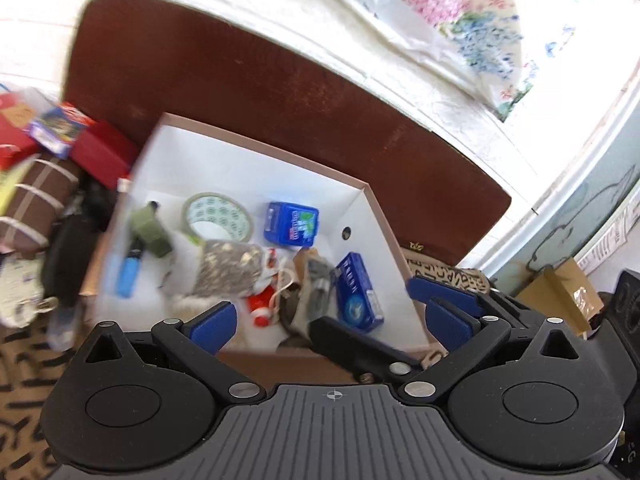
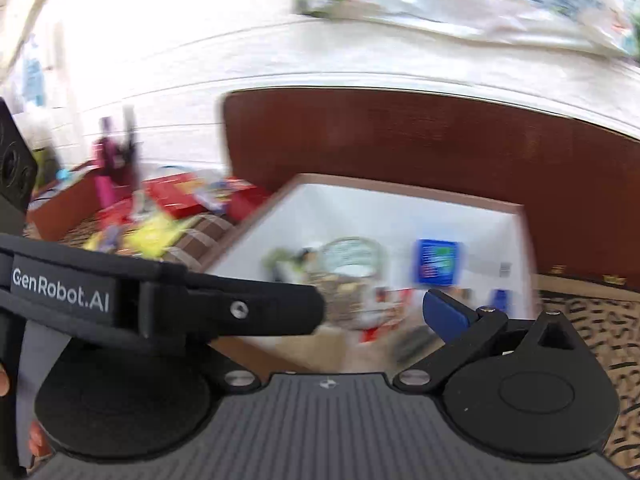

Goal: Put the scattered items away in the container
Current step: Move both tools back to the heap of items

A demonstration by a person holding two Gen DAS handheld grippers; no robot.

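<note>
A: How do the left gripper [image 1: 326, 322] fingers stand?

B: Spread wide, nothing between the blue pads [image 1: 214, 326]. Straight ahead of them lies the open white box [image 1: 256, 160], already stocked: a small red-and-white item [image 1: 262, 308] nearest the left pad, a dark blue carton [image 1: 356, 290] nearer the right pad, then a speckled packet [image 1: 228, 266], a tape roll [image 1: 218, 216] and a blue square pack [image 1: 291, 224] further on.

A: And the right gripper [image 2: 372, 312]?

B: Only one of its blue pads [image 2: 446, 314] shows; the left gripper's black body crosses the view where the other would be. Whether it is spread or closed cannot be told from that view. In the left wrist view, more blue pads [image 1: 444, 286] sit just beyond the left gripper's right finger, probably the same tool.

A: What remains outside the box?

B: Off past the left finger: red boxes [image 1: 102, 154], a brown checked bundle [image 1: 38, 200], a black pouch [image 1: 68, 256].

A: The risk?

B: The two grippers are close over the box corner; a swing toward the pile could knock them together or clip the rim. Both views are blurred, so aim may suffer.
</note>
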